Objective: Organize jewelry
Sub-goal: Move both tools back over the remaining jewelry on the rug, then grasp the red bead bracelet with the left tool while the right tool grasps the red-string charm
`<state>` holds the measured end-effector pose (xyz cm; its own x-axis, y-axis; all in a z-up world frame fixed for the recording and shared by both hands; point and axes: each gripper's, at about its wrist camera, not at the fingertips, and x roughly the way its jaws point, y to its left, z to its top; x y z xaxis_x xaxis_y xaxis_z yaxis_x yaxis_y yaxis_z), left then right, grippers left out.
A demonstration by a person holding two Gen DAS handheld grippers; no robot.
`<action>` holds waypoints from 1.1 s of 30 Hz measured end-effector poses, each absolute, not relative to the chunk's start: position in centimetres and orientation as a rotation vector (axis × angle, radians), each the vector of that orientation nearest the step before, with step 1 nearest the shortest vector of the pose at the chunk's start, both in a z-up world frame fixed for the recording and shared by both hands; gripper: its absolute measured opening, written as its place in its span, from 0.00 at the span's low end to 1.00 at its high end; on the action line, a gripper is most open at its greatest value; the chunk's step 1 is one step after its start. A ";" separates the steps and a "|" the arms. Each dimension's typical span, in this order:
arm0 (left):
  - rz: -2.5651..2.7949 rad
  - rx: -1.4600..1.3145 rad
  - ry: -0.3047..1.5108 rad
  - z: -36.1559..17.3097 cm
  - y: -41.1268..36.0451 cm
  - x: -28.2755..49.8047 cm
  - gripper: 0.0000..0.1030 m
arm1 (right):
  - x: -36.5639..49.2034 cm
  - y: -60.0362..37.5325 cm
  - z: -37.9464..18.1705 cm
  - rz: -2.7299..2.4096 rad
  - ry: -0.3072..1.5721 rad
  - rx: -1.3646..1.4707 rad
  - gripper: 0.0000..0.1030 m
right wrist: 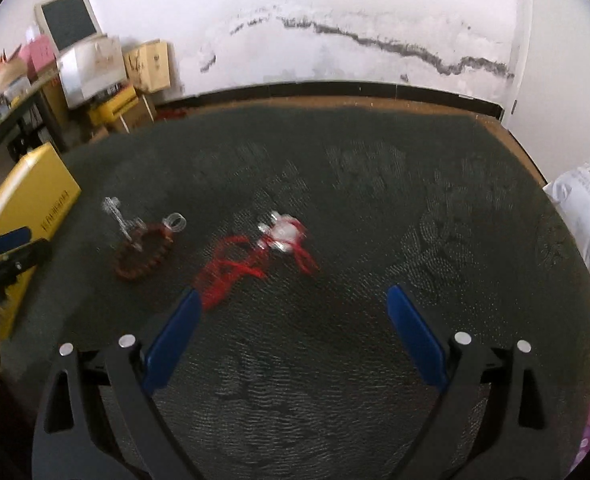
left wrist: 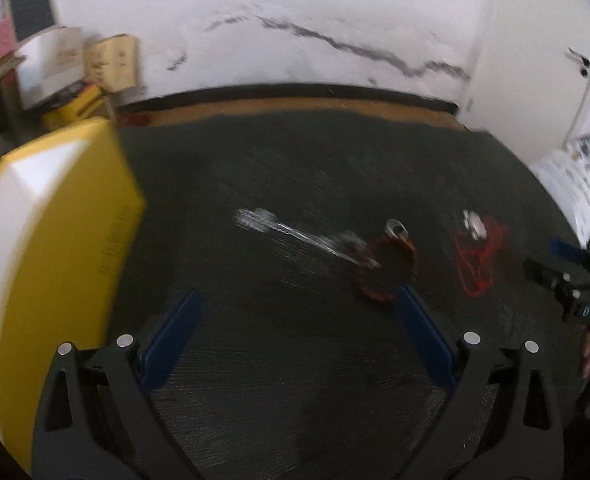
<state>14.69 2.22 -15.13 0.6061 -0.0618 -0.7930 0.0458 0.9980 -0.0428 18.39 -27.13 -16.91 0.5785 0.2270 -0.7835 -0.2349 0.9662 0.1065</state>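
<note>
On the dark mat (left wrist: 295, 168) lie a brown bead bracelet (left wrist: 387, 266), a silver chain (left wrist: 295, 232), a small clear ring (left wrist: 397, 227) and a red cord with a white pendant (left wrist: 477, 252). My left gripper (left wrist: 297, 300) is open, its right fingertip close to the bracelet. In the right wrist view the bracelet (right wrist: 143, 256), silver chain (right wrist: 121, 220), clear ring (right wrist: 175, 222) and red cord with white pendant (right wrist: 255, 256) lie ahead and left of my open right gripper (right wrist: 293, 300), whose left fingertip is near the cord's end. Nothing is held.
A yellow box with a white top (left wrist: 55, 248) sits at the mat's left edge, also the yellow box (right wrist: 27, 216). A white bag (right wrist: 587, 216) lies at the right edge. Cardboard boxes (right wrist: 147, 64) and an old monitor (right wrist: 69, 20) stand by the back wall.
</note>
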 end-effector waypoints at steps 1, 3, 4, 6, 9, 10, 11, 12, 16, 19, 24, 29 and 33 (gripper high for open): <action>-0.078 -0.005 0.927 -16.0 1.4 15.1 0.92 | 18.7 -26.5 -16.9 0.272 0.915 -0.013 0.88; -0.097 0.020 0.938 -17.3 0.1 15.8 0.92 | 19.5 -26.1 -17.6 0.278 0.928 -0.025 0.88; -0.105 0.025 0.946 -17.7 -0.3 16.0 0.92 | 19.6 -26.0 -17.9 0.284 0.931 -0.028 0.88; -0.119 0.045 0.961 -18.8 -1.3 16.7 0.92 | 20.2 -25.5 -18.5 0.292 0.954 -0.065 0.88; -0.138 0.043 0.978 -19.8 -2.0 17.1 0.92 | 20.9 -24.5 -18.9 0.307 0.948 -0.144 0.88; -0.138 0.044 0.982 -20.1 -2.2 17.1 0.92 | 21.3 -24.2 -19.4 0.315 0.959 -0.169 0.88; -0.129 0.073 0.960 -20.2 -2.6 16.9 0.92 | 21.6 -24.0 -19.8 0.317 0.964 -0.176 0.88; -0.130 0.087 0.957 -20.2 -2.9 16.9 0.93 | 22.0 -24.0 -20.3 0.322 0.969 -0.175 0.88; -0.127 0.073 0.958 -20.2 -3.3 17.4 0.92 | 23.4 -23.8 -20.5 0.335 0.960 -0.159 0.90; -0.111 0.069 0.958 -20.3 -3.7 17.8 0.91 | 24.5 -23.5 -20.6 0.340 0.959 -0.157 0.90; -0.079 0.058 0.928 -19.8 -3.2 17.5 0.63 | 25.6 -23.2 -20.5 0.348 0.958 -0.159 0.90; -0.074 0.055 0.918 -19.6 -3.1 17.2 0.38 | 26.2 -22.9 -20.3 0.363 0.945 -0.162 0.79; -0.072 0.055 0.913 -19.6 -3.0 17.2 0.28 | 26.5 -22.8 -20.1 0.373 0.933 -0.164 0.61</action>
